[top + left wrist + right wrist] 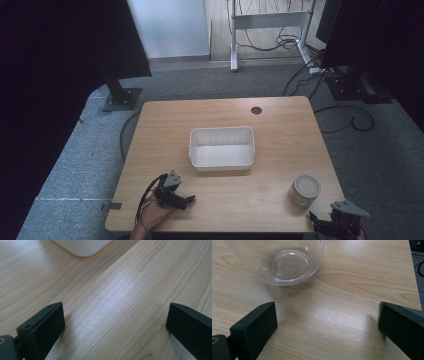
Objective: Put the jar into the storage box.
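Resting at the frame's lower right, the right gripper [320, 223] is wide open and empty, aimed at the glass [305, 190] just above it, likely for a grasp. Left gripper [186, 201] idles wide open near the tub [221, 148].

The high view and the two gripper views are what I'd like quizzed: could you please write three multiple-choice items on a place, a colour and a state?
1. Where does the glass bowl stand?
A. near the table's right front corner
B. inside the tub
C. on the floor

2. What colour is the tub?
A. red
B. white
C. black

3. How does the right gripper stand?
A. shut on the bowl
B. shut on nothing
C. open, holding nothing

Answers: 1 A, it sits just ahead of the right gripper; 2 B, its walls show white; 3 C, bare wood lies between the jaws.
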`<state>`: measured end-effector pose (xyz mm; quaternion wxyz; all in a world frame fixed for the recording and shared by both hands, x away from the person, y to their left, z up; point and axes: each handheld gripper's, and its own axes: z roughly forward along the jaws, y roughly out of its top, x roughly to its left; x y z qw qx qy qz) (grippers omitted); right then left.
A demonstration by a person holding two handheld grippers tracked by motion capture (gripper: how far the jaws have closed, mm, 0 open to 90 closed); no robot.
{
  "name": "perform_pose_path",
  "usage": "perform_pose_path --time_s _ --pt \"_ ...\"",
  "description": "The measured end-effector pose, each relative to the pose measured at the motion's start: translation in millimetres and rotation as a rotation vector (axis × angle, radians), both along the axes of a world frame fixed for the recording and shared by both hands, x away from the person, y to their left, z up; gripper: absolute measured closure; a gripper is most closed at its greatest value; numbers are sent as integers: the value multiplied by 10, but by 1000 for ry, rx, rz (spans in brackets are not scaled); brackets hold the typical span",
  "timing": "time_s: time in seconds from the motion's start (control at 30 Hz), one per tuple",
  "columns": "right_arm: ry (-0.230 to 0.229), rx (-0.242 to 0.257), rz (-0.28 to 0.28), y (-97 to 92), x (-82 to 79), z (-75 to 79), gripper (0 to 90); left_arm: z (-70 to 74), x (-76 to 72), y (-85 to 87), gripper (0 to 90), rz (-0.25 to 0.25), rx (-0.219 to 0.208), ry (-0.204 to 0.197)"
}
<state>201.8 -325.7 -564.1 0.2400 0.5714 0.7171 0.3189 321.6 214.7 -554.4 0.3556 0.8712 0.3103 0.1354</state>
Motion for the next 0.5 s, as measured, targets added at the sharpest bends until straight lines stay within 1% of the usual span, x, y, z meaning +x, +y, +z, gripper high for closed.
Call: perform_pose_path --time_s 0.07,0.27,0.5 --pt "-6 3 1 -2 -5 -6 10 -2 -2 -2 3 -5 3 2" --pt "-5 2 2 2 -4 -8 2 -2 -4 -2 3 0 2 3" --pt "4 0 7 -2 -11 -1 0 -1 -6 0 3 5 2 3"
